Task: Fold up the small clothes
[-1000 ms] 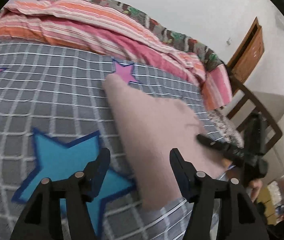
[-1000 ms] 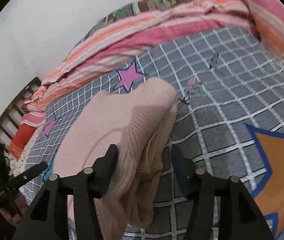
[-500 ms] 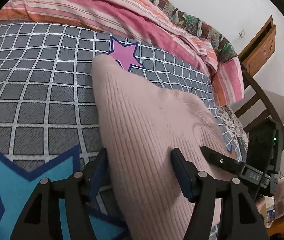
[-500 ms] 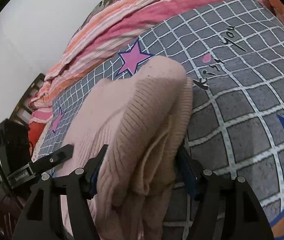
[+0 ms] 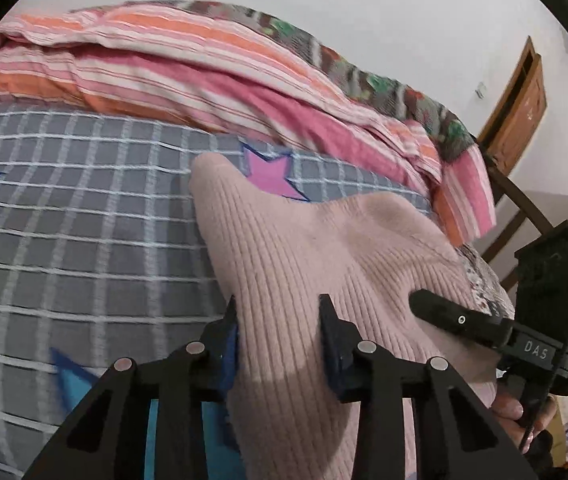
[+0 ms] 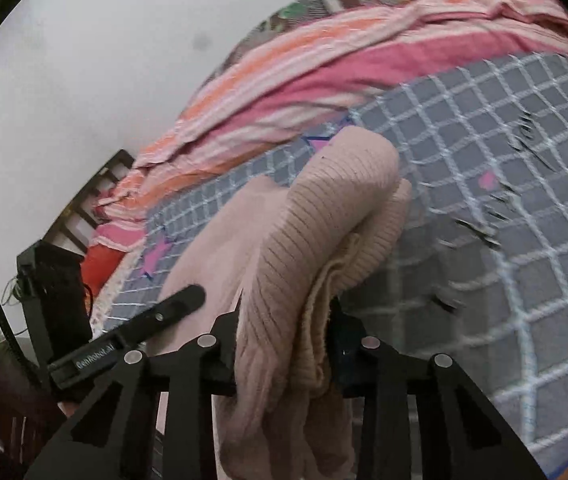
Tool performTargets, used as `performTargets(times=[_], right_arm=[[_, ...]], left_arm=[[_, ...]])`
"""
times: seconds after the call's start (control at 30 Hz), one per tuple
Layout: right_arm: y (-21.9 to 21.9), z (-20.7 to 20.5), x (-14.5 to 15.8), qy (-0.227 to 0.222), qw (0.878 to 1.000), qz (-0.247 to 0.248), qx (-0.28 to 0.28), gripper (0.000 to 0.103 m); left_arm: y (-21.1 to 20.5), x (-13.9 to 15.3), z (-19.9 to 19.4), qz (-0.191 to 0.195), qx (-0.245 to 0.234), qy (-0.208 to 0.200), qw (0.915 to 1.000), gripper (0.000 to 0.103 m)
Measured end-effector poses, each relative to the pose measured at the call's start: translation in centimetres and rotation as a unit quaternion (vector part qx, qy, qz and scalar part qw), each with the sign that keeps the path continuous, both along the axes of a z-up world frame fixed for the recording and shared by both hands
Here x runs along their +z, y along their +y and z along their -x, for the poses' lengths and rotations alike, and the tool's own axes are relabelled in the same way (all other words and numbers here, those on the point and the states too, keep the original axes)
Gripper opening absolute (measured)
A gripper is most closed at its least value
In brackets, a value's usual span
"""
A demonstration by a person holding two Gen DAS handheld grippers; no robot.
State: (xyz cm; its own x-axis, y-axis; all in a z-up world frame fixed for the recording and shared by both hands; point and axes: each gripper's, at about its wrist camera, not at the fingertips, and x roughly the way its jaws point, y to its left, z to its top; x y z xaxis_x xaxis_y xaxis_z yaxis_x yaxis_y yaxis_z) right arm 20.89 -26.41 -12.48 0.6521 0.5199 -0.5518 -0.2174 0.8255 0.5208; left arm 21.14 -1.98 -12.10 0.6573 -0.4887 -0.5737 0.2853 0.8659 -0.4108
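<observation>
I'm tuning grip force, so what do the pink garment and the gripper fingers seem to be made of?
The pink garment looks like soft ribbed knit, perhaps wool or acrylic: fine parallel ribs, matte, bunching thickly in the right gripper. The left gripper fingers look like rigid matte black plastic with blue pads.

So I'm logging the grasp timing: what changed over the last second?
Both grippers closed. The left gripper and the right gripper, open around the pink sweater a second ago, now pinch its knit, which bunches between the fingers. The sweater remains on the grey checked bedspread, and the striped quilt has not moved.
</observation>
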Motion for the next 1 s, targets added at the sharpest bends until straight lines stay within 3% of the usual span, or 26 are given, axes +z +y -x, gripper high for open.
performTargets(times=[0.3, 0.4, 0.47, 0.53, 0.67, 0.73, 0.8, 0.87, 1.0], right_arm=[[8.3, -4.1, -0.5, -0.004, 0.998, -0.006, 0.061, 0.032], [10.1, -5.5, -3.0, 0.033, 0.995, 0.071, 0.055, 0.037], [10.5, -5.6, -4.0, 0.044, 0.993, 0.100, 0.055, 0.049], [9.7, -4.9, -3.4, 0.031, 0.992, 0.114, 0.042, 0.058], [8.8, -3.9, -0.9, -0.002, 0.989, 0.148, 0.013, 0.057], [9.0, -4.6, -0.5, -0.003, 0.988, 0.153, 0.004, 0.052], [9.3, -5.8, -0.9, 0.013, 0.989, 0.145, 0.006, 0.037], [9.8, -7.0, -1.8, 0.026, 0.990, 0.139, 0.010, 0.013], [9.6, -4.9, 0.1, -0.056, 0.991, 0.120, 0.026, 0.010]], left_arm=[[7.5, -0.3, -1.0, -0.035, 0.067, 0.009, 0.9971, 0.034], [8.0, -1.8, -1.4, -0.032, 0.063, 0.029, 0.9970, 0.038], [7.9, -2.1, -0.9, -0.033, 0.059, 0.017, 0.9976, 0.043], [8.0, -2.0, -0.5, -0.035, 0.052, 0.007, 0.9980, 0.046], [9.2, -1.7, 0.2, -0.016, 0.050, -0.001, 0.9986, 0.047], [9.5, -1.5, 0.2, -0.010, 0.052, -0.002, 0.9986, 0.047], [9.7, -1.2, 0.2, -0.020, 0.053, -0.003, 0.9984, 0.047], [9.9, -1.0, 0.3, -0.026, 0.057, -0.006, 0.9980, 0.047], [10.9, -0.5, 0.3, -0.027, 0.067, -0.016, 0.9972, 0.047]])
